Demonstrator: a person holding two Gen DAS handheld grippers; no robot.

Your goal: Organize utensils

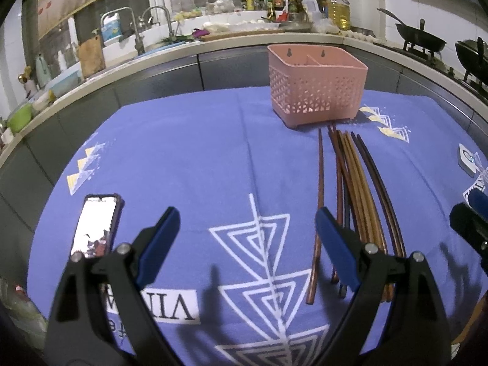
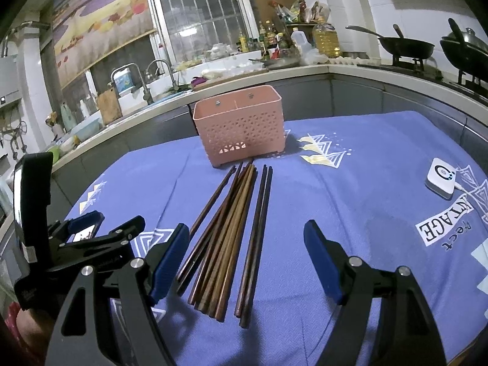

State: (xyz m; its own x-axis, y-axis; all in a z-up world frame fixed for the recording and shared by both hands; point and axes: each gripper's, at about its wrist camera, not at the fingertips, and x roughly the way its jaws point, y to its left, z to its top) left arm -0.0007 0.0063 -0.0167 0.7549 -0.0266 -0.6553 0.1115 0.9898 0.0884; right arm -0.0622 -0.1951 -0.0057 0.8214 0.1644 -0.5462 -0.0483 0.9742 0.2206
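Chopsticks, a loose bundle of about ten in dark and lighter wood, lie flat on the blue cloth covering the desk, tips pointing toward the pink perforated holder. One stick lies slightly apart on the left of the bundle, and a dark pair sits just beside it on the right. The holder stands upright just beyond the tips, divided into two compartments; no utensil shows above its rim, so as far as can be judged nothing has been sorted and the whole task remains.

The right gripper hovers over the near ends of the bundle with its jaws apart and nothing between the pads. The left gripper hovers beside the bundle, jaws likewise wide and empty, its right finger overlapping the sticks in view.

A phone with a lit screen lies on the cloth left of the left gripper, well apart from the sticks. A small white device with a cable rests near the right edge. Neither obstructs the path from bundle to holder; the close packing of the sticks seems the likelier hindrance to single picks.
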